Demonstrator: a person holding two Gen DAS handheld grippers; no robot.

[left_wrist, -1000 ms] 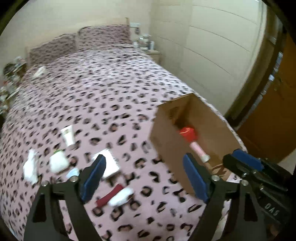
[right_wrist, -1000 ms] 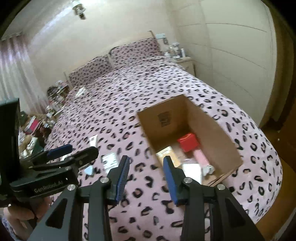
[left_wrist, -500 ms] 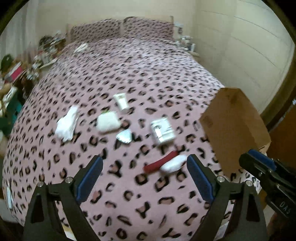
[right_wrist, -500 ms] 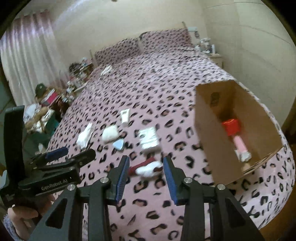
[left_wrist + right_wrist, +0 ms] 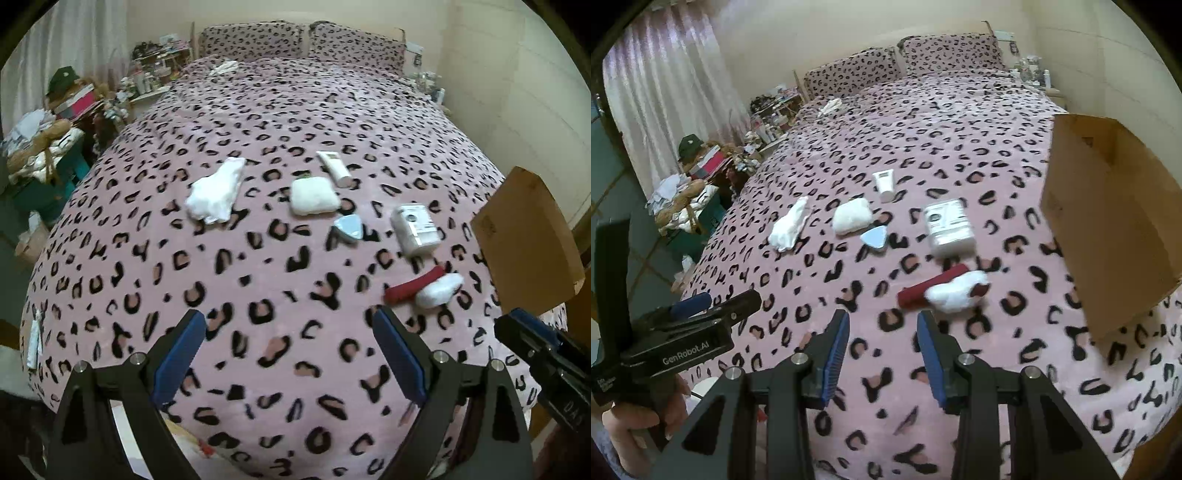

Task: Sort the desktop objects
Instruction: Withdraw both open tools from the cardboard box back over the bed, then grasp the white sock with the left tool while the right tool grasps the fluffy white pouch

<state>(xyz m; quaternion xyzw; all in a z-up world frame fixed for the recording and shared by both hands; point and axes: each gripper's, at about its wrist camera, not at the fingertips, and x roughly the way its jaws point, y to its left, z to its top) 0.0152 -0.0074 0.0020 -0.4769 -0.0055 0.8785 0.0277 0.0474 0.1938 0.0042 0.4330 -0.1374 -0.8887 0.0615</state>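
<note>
Desktop objects beside cardboard box

From my left claw the cardboard box shows only its outer wall, its contents hidden, and the print on the white packet blurs unreadably.

"GenRobot.AI" is printed in white on the left claw at the lower left of the right wrist view. "DAS" is read on the right claw at the lower right of the left wrist view.
</note>
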